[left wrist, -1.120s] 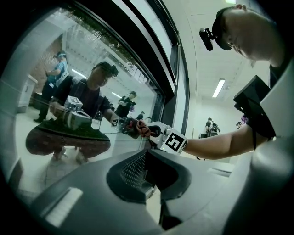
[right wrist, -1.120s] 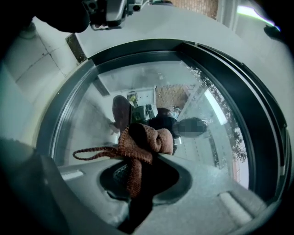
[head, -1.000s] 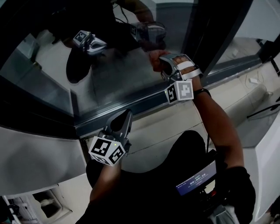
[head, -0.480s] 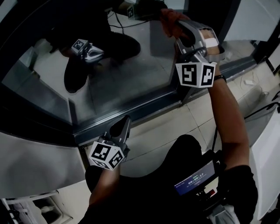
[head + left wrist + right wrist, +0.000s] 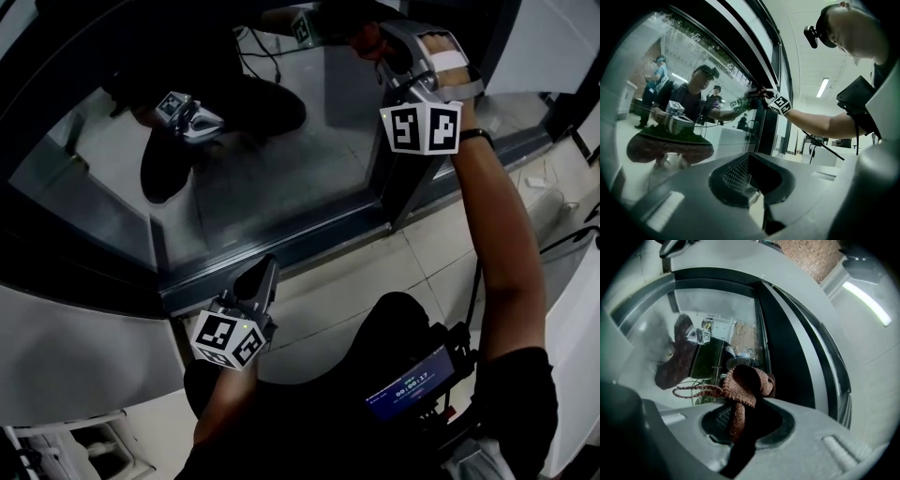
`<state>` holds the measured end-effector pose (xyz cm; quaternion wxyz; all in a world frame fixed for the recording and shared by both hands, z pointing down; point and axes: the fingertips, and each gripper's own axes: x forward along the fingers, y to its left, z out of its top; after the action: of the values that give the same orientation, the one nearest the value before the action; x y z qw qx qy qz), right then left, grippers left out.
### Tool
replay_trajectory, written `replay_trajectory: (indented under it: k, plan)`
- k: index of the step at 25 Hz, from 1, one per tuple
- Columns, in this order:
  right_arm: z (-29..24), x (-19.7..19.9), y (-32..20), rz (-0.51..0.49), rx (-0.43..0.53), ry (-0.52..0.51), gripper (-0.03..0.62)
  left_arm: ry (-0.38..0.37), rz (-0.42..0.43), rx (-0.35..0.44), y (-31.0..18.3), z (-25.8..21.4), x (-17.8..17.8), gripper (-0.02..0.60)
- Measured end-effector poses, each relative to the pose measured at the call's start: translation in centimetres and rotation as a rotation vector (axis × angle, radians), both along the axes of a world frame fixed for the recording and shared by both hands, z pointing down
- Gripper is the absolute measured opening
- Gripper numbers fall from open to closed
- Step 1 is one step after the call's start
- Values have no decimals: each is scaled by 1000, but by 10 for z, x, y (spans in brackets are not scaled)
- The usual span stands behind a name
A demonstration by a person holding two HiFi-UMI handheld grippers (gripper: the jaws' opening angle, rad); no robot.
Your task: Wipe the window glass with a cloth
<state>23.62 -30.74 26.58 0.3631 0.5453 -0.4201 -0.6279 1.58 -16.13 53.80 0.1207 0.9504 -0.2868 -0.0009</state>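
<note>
The right gripper (image 5: 380, 42) has been raised from near the sill (image 5: 281, 246) to the upper window glass (image 5: 281, 169) beside the dark frame post (image 5: 412, 178), its jaws clamped on the brown knitted cloth (image 5: 745, 385), so wiping is judged under way; the left gripper (image 5: 258, 277) is held low, closed on nothing.

There are two tongs, left tongs (image 5: 261, 274) and right tongs (image 5: 379, 43), one cloth (image 5: 745, 383) and one window glass (image 5: 281, 178).

Right arm (image 5: 497, 225) extended upward and forward, right gripper (image 5: 380, 47) held high with jaws clamped on a brown cloth (image 5: 744, 386); left arm (image 5: 220, 398) bent low by the torso, left gripper (image 5: 260, 278) pointing forward, jaws together and empty.
</note>
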Motion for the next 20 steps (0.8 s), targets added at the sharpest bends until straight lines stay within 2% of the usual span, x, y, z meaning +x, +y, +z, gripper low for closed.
replay_trajectory:
  k: [7,20]
  plan:
    - [26,0,0,4,-35,0,41,14,18,1,2,1,5,17]
    - [117,4,0,-11,-135,-50,40,1,19,-18,-1,7,6,17]
